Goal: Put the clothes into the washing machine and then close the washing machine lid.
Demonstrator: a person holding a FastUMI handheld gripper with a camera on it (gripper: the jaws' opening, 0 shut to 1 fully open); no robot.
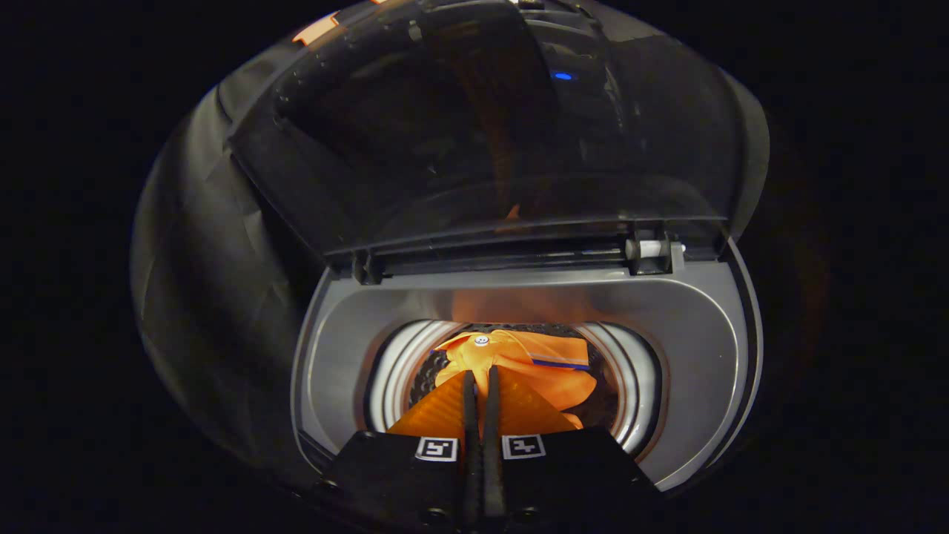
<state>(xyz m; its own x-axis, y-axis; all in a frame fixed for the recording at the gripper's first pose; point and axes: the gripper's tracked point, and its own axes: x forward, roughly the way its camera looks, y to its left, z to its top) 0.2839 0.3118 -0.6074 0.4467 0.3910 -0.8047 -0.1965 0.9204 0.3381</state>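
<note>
The grey top-loading washing machine (689, 348) has its opening facing the camera, and its dark, see-through, curved lid (474, 126) stands raised on the hinge bar at the far side of the opening. A small blue light (563, 76) glows on the lid's far part. Inside the grey surround, the round drum (630, 371) with pale ringed walls opens downward. The crumpled bright orange garment (549, 363), with a dark stripe and a small white button, hangs over the drum's mouth, just ahead of the fingers. The gripper (480, 382) reaches into the opening with its 2 fingers drawn almost together, a fold of the orange cloth pinched in the thin gap between them.
</note>
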